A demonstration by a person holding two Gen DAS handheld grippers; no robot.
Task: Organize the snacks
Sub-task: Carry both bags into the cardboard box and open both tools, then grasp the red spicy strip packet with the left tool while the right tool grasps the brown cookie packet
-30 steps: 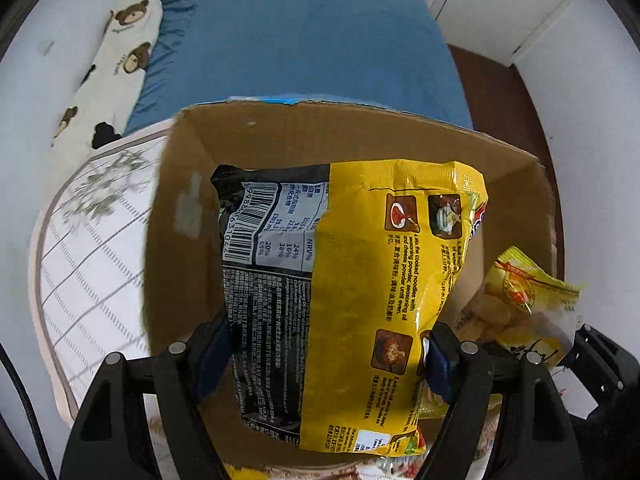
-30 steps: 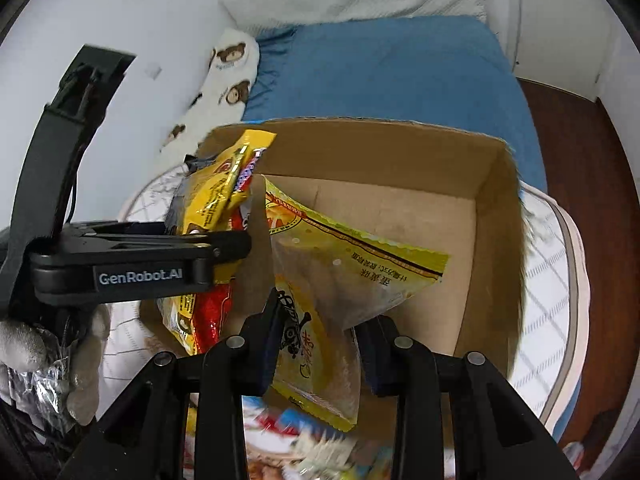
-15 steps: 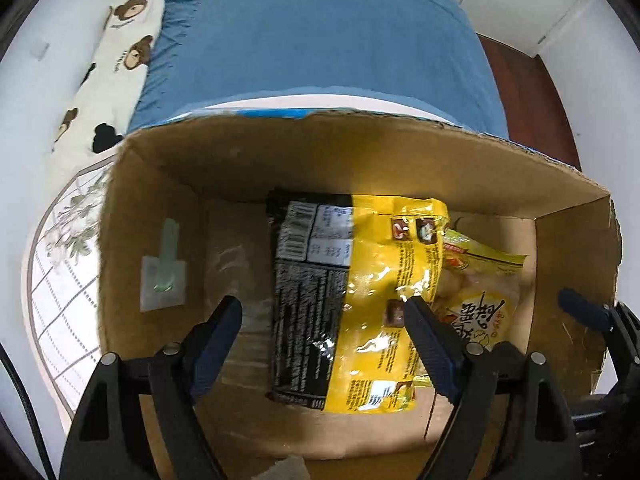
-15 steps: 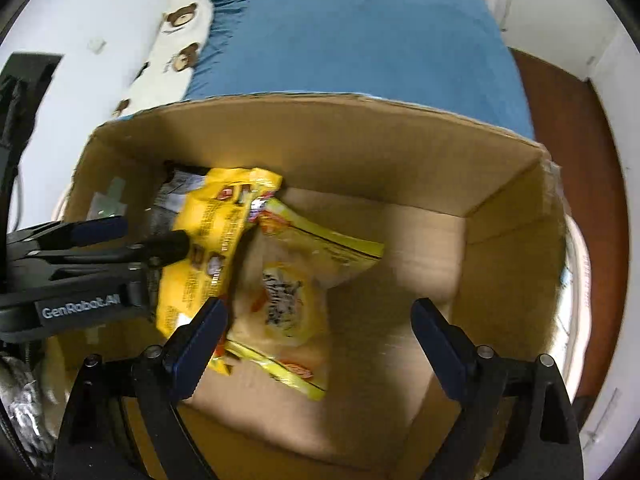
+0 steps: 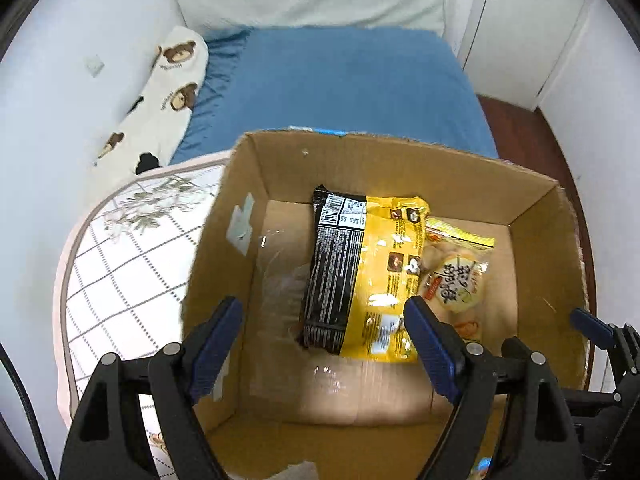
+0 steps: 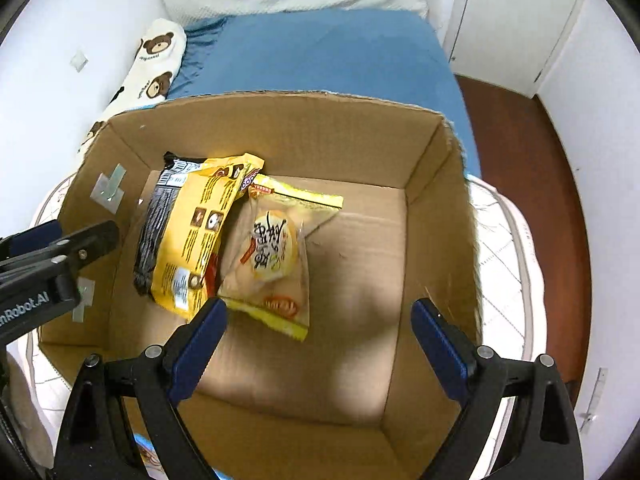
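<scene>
A brown cardboard box (image 5: 400,168) (image 6: 320,128) stands open in front of me. A yellow and black noodle packet (image 5: 360,280) (image 6: 188,236) lies on its floor at the left. A clear and yellow snack bag (image 5: 456,276) (image 6: 276,256) lies against its right side, partly under it. My left gripper (image 5: 324,340) is open and empty above the box's near left part. My right gripper (image 6: 320,340) is open and empty above the box's near edge. The left gripper's arm also shows at the left of the right wrist view (image 6: 48,268).
The box sits on a white checked cushion (image 5: 120,280) (image 6: 508,260). Behind it is a bed with a blue sheet (image 5: 340,80) and a bear-print pillow (image 5: 160,96). White walls and doors (image 5: 520,28) close the room; brown floor (image 6: 520,152) at right.
Both grippers opened and let go of their packets, which now lie on the box floor. Both grippers then pulled back and up from the box.
</scene>
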